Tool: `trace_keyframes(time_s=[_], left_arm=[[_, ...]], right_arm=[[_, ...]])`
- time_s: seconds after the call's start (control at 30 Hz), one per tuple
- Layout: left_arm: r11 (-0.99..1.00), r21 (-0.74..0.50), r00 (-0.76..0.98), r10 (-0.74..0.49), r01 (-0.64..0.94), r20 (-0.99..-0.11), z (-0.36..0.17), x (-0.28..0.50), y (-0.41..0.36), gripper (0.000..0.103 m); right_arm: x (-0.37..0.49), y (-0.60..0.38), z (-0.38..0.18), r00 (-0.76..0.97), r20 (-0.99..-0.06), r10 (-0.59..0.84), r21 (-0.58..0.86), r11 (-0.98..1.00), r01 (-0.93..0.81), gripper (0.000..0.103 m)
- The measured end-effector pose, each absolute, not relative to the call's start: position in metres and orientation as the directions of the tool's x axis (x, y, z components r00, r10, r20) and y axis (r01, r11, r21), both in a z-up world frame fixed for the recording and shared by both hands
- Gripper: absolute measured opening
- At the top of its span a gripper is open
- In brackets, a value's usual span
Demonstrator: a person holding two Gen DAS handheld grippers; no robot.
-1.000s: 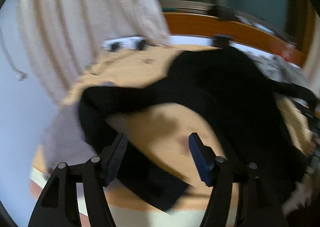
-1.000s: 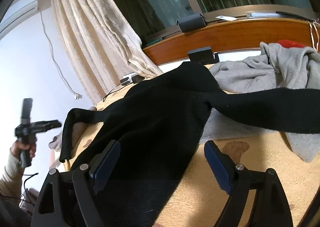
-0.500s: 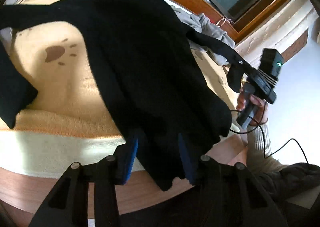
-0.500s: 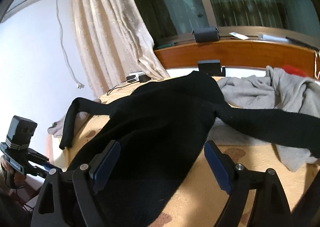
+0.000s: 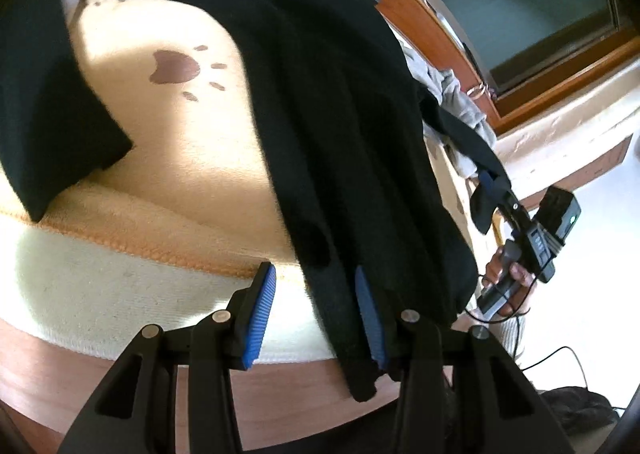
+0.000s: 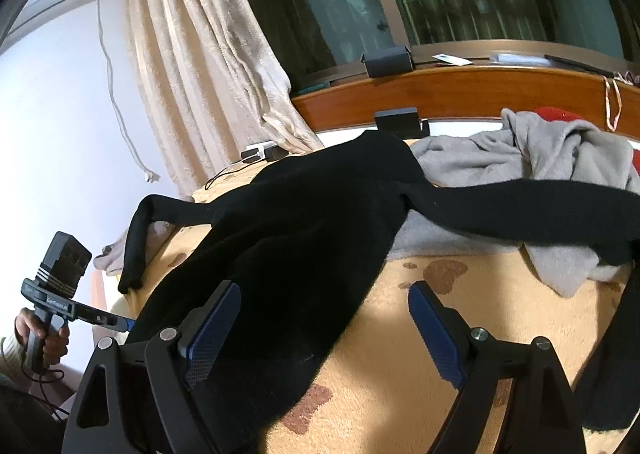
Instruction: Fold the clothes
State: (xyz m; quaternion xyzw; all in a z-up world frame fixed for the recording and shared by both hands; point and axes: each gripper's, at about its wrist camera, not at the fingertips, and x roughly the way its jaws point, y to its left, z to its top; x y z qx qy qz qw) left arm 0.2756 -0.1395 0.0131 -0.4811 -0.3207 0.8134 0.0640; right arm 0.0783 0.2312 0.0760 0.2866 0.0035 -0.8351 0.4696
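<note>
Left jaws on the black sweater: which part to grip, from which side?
Grip the black sweater at its hem corner, which overhangs the bed edge. Come from below the edge: fabric there hangs free between the left gripper jaws.

The left hand-held gripper (image 5: 316,310) has apparently widened around the black sweater's (image 5: 340,126) hem.

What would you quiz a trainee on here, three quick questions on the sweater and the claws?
1. True or false: the black sweater has its sleeve lying across the grey garment.
2. The right claw is: A) open over the sweater, B) shut on the sweater, C) shut on the curtain.
3. Fill in: the brown marks on the beige blanket are ___ prints.
Key: 1 true; 2 A; 3 paw.
</note>
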Motion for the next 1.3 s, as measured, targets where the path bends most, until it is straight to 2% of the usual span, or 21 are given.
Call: trace_keyframes(time_s=[0.33, 0.37, 0.4, 0.43, 0.6, 0.8, 0.87, 1.0, 1.17, 1.2, 1.27, 1.3], left_arm=[[-0.793, -0.586, -0.466, 0.46, 0.166, -0.755, 0.014, 0.267, -0.108, 0.045], [-0.788, -0.592, -0.465, 0.466, 0.168, -0.753, 0.013, 0.266, -0.108, 0.043], [-0.77, -0.614, -0.46, 0.488, 0.174, -0.742, 0.011, 0.266, -0.109, 0.026], [-0.749, -0.637, -0.459, 0.508, 0.182, -0.729, 0.007, 0.267, -0.111, 0.015], [-0.674, -0.708, -0.482, 0.559, 0.209, -0.675, -0.003, 0.272, -0.118, 0.012], [-0.654, -0.731, -0.574, 0.528, 0.195, -0.626, 0.017, 0.28, -0.134, 0.01], [-0.657, -0.729, -0.607, 0.503, 0.193, -0.615, 0.026, 0.285, -0.143, 0.006], [-0.662, -0.723, -0.636, 0.474, 0.198, -0.609, 0.033, 0.289, -0.154, 0.006], [-0.654, -0.732, -0.612, 0.504, 0.192, -0.61, 0.023, 0.287, -0.151, 0.006], [-0.651, -0.735, -0.608, 0.51, 0.19, -0.608, 0.021, 0.288, -0.15, 0.006], [-0.643, -0.741, -0.6, 0.521, 0.192, -0.607, 0.015, 0.289, -0.151, 0.006], [-0.643, -0.741, -0.595, 0.523, 0.194, -0.61, 0.013, 0.289, -0.15, 0.006]], right_arm=[[0.083, 0.24, 0.07, -0.381, -0.508, -0.773, 0.26, -0.559, 0.788, 0.088], [0.085, 0.242, 0.07, -0.381, -0.511, -0.771, 0.257, -0.56, 0.788, 0.088], [0.087, 0.244, 0.07, -0.383, -0.514, -0.767, 0.253, -0.562, 0.787, 0.088], [0.088, 0.246, 0.07, -0.385, -0.517, -0.764, 0.249, -0.565, 0.787, 0.088], [0.092, 0.255, 0.064, -0.368, -0.544, -0.754, 0.256, -0.567, 0.783, 0.088], [0.096, 0.273, 0.058, -0.243, -0.569, -0.786, 0.349, -0.499, 0.793, 0.088], [0.103, 0.279, 0.056, -0.178, -0.567, -0.804, 0.385, -0.45, 0.806, 0.088], [0.132, 0.276, 0.054, -0.108, -0.596, -0.795, 0.343, -0.374, 0.862, 0.088], [0.173, 0.252, 0.046, -0.027, -0.657, -0.753, 0.28, -0.278, 0.919, 0.087], [0.18, 0.246, 0.043, -0.019, -0.675, -0.737, 0.265, -0.266, 0.927, 0.086], [0.19, 0.234, 0.037, -0.009, -0.705, -0.709, 0.238, -0.249, 0.939, 0.07], [0.189, 0.231, 0.036, -0.008, -0.706, -0.708, 0.247, -0.256, 0.935, 0.065]])
